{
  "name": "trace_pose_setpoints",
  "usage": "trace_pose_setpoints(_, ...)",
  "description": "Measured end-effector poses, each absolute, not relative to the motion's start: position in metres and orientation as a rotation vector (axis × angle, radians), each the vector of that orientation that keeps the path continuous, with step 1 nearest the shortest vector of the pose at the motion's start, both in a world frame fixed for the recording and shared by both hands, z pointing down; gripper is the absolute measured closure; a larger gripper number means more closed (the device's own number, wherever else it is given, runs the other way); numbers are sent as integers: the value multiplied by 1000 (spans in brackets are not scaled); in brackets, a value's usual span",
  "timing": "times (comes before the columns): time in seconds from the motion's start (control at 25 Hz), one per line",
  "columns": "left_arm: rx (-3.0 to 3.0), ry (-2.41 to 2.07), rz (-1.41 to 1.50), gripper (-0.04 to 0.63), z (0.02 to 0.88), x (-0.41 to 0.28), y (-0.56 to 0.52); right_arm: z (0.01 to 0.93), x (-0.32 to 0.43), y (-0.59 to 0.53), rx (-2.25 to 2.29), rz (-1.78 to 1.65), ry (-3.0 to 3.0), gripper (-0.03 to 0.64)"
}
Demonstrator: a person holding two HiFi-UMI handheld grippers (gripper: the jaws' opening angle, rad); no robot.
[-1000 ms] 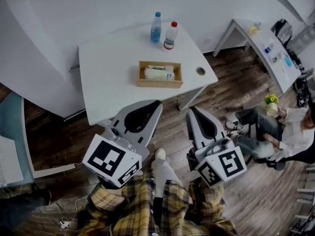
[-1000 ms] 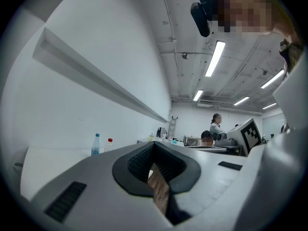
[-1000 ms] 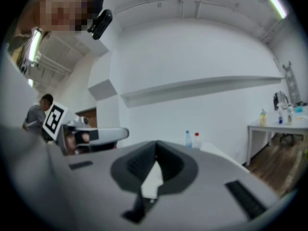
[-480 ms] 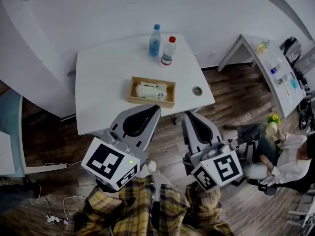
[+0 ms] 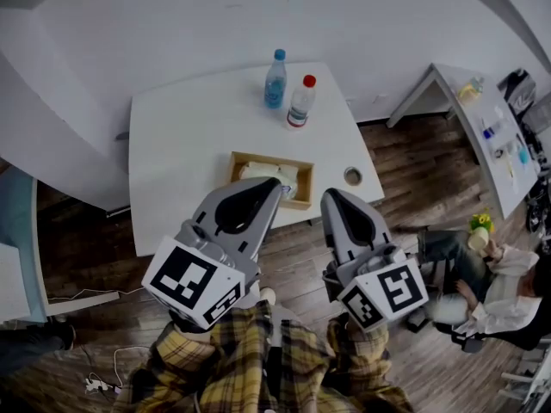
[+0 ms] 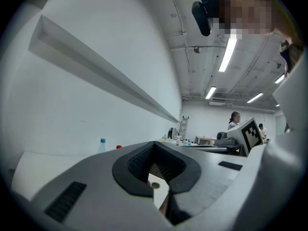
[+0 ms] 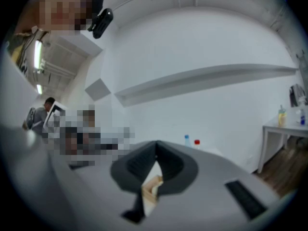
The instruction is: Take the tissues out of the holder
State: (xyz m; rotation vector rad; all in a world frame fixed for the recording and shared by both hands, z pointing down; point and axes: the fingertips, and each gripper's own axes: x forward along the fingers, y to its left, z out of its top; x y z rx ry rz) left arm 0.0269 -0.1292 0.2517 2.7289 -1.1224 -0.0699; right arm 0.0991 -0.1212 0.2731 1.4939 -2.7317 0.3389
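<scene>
Head view first: I'm seeing the wooden holder (image 5: 305, 189) sitting near the front edge of the white counter (image 5: 185, 144), with the tissues (image 5: 269, 173) lying inside it. The left tongs (image 5: 276, 182) are overlapping the holder's near rim, narrow, tips pressed together and carrying nothing. The right tongs (image 5: 331, 194) are hanging just beside the holder's right end. A blue-capped bottle (image 5: 275, 79) and a red-capped bottle (image 5: 299, 101) are standing at the counter's far side.

Left gripper view: the left tongs (image 6: 153, 144) are meeting at the tips, with nothing gripped.

Right gripper view, a bit blurred: the right tongs (image 7: 156, 143) are also meeting at the tips, empty, and the holder (image 7: 151, 186) is showing through the gap below them.
</scene>
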Motion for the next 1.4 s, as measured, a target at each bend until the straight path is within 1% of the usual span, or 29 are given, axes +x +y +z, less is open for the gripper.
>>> trace_pose_setpoints(0.32, 2770, -1075, -79, 575, 246, 16, -197, 266, 78, -192, 1514, 297, -2734, 606)
trace_pose_setpoints(0.6, 2796, -1046, -48, 575, 246, 4, -234, 263, 63, -238, 1544, 278, -2726, 607)
trace_pose_setpoints(0.92, 2791, -1019, -17, 575, 251, 8, -256, 268, 68, -256, 1546, 291, -2690, 606)
trace_pose_setpoints(1.4, 2757, -1116, -81, 574, 239, 23, -284, 257, 88, -284, 1461, 278, -2738, 607)
